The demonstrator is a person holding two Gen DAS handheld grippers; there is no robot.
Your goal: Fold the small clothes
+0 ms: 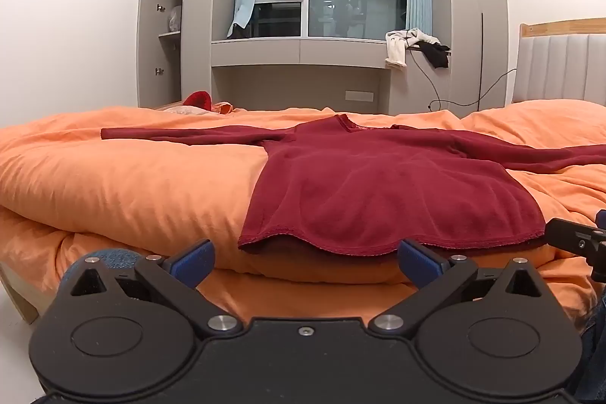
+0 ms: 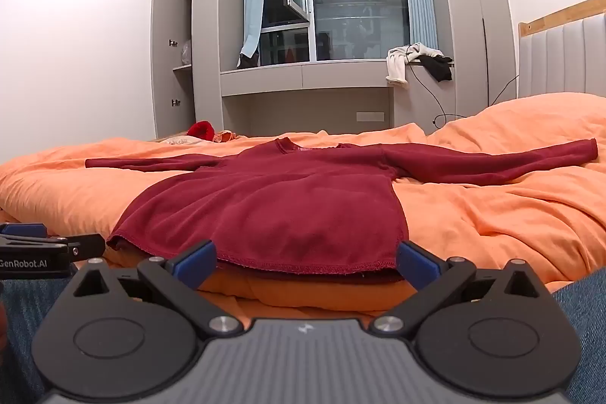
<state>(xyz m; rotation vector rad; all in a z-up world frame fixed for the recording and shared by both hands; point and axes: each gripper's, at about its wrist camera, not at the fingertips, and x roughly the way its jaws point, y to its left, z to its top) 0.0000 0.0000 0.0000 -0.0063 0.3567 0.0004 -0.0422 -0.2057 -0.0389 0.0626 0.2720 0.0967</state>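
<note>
A dark red long-sleeved top [image 1: 378, 184] lies flat on the orange duvet [image 1: 132, 177], both sleeves spread out to the sides, hem toward me. My left gripper [image 1: 305, 258] is open and empty, just short of the hem's left half. My right gripper [image 2: 305, 258] is open and empty, just short of the hem of the top [image 2: 288, 207], toward its right half. The right gripper also shows at the right edge of the left wrist view [image 1: 579, 241]; the left one shows at the left edge of the right wrist view [image 2: 45, 245].
A red item [image 1: 197, 99] and a pale cloth lie at the bed's far side. Beyond stand a grey open wardrobe [image 1: 163, 25] and a window ledge with heaped clothes [image 1: 416, 46]. A padded headboard [image 1: 560, 67] is on the right. Denim-clad legs show at the bottom corners.
</note>
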